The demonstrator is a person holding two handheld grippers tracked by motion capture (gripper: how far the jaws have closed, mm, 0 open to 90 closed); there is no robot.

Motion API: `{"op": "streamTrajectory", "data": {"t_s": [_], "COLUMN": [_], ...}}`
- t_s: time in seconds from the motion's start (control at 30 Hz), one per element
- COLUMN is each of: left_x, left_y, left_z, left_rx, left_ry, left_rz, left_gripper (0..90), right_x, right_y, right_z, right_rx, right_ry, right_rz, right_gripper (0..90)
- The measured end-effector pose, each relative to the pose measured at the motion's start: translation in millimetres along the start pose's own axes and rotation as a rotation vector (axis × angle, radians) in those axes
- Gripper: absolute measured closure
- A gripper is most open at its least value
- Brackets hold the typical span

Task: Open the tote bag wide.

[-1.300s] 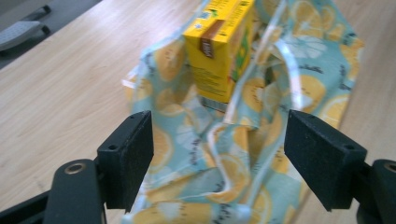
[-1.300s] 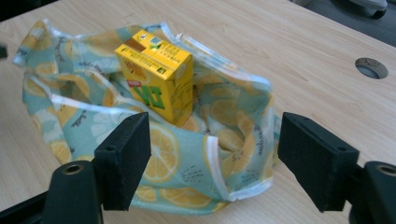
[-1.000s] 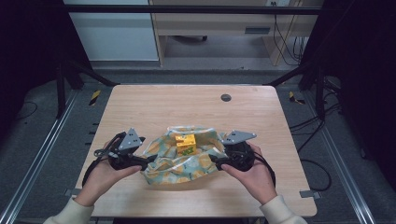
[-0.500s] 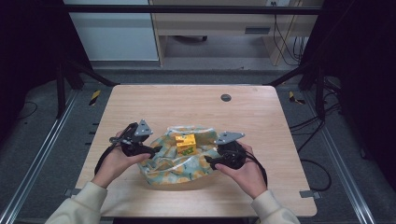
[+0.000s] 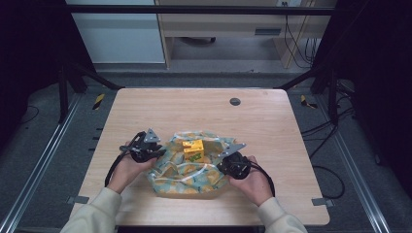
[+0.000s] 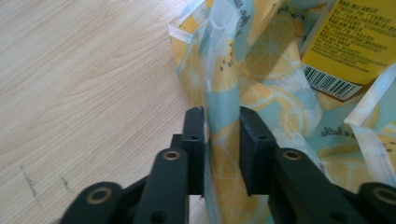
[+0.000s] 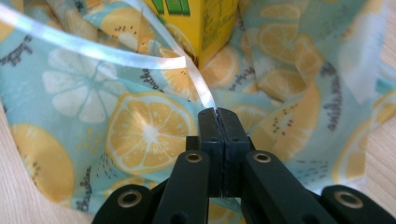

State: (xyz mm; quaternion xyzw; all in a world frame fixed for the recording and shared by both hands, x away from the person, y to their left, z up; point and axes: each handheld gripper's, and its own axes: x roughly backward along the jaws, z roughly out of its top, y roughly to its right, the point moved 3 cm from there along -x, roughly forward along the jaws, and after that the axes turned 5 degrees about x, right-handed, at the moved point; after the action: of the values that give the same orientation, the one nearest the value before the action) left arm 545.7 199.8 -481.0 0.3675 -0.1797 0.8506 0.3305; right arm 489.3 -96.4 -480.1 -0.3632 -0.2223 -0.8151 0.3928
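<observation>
A light wooden table point(image 5: 272, 121) with a pale grain stands on a grey floor point(image 5: 48, 160), framed by metal rails point(image 5: 29, 189) on both sides and dark posts behind. A small round dark cap point(image 5: 235, 101) sits in the tabletop near its far edge. Beyond the table a pale cabinet point(image 5: 124, 39) and a wooden desk point(image 5: 218, 24) stand against the back, with black cables point(image 5: 320, 128) trailing over the floor at the right and a yellow-black striped marker point(image 5: 98, 100) at the left.

Near the table's front edge, in the middle, lies a crumpled plastic bag point(image 5: 187, 172) printed with lemon slices on pale blue, and 1 yellow carton point(image 5: 193, 150) stands in its open mouth. The left gripper point(image 6: 223, 128) is at the bag's left rim; its fingers have just been closing, and a fold of the bag runs between them, though a narrow gap shows at the right pad. The right gripper point(image 7: 217, 116) is at the bag's right rim, its fingers pressed fully together on the bag's thin edge.
</observation>
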Motion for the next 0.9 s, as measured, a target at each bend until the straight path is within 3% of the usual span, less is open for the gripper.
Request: {"op": "streamTrajectory", "data": {"t_s": [0.17,0.33,0.53,0.9], "left_x": [-0.6,-3.8,-5.7,-10.1], "left_y": [0.4,-1.7,-6.8,-12.7], "left_z": [-1.8,-3.4,-5.5,-12.0], "left_rx": [0.002,-0.008,-0.001,0.011], "left_ry": [0.02,-0.001,-0.001,-0.007], "left_rz": [0.022,0.034,0.064,0.068], "left_gripper": [84.2,88.5,89.6,89.9], "right_x": [0.9,-1.8,-3.5,-3.5], "right_y": [0.2,1.0,1.3,1.4], "right_z": [-9.7,-23.0,-31.2,-37.3], "right_rx": [-0.004,-0.015,-0.027,-0.054], "right_ry": [-0.022,-0.049,-0.062,-0.067], "right_rz": [0.004,0.016,0.025,0.026], "right_gripper": [90.0,90.0,90.0,90.0]}}
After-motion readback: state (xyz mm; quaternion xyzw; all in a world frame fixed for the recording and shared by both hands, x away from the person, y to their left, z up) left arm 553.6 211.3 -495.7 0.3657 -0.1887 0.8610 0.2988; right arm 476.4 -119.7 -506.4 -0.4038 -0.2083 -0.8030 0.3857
